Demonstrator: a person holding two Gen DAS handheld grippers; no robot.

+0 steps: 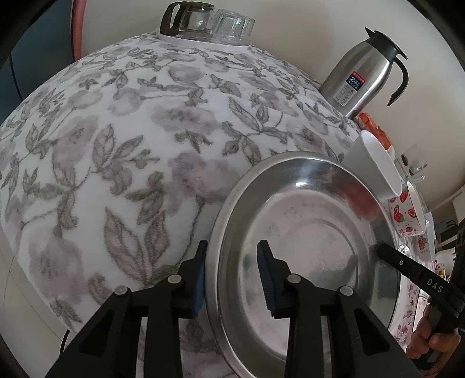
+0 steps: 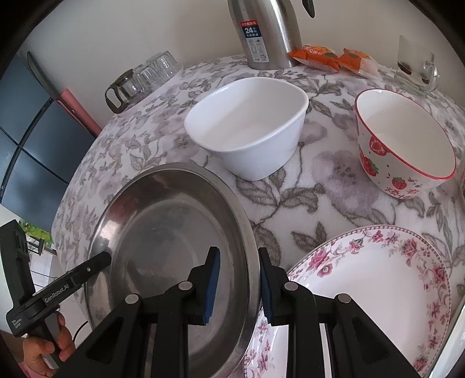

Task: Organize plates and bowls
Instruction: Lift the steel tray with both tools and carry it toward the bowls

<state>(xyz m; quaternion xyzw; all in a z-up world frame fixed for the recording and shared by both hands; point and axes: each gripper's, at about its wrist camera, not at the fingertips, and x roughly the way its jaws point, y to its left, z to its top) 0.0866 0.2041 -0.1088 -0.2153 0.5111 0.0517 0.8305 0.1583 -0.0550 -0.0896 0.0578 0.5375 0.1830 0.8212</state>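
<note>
L wrist view: left gripper jaws apart, straddling the near-left rim of the steel plate, one pad outside the rim, other inside over the dish; a gap shows at the inner pad, so not clamped. Plate sits on floral tablecloth. Past jaws to the R: white bowl, strawberry bowl, steel thermos; far ahead, glass pot and tumblers. R wrist view: right gripper jaws apart too, straddling the plate's right rim, rim between pads, contact unclear. Floral plate just R of jaws, plate edge overlapping it. Ahead: white bowl, strawberry bowl further R, orange snack packs, glass mug.
</note>
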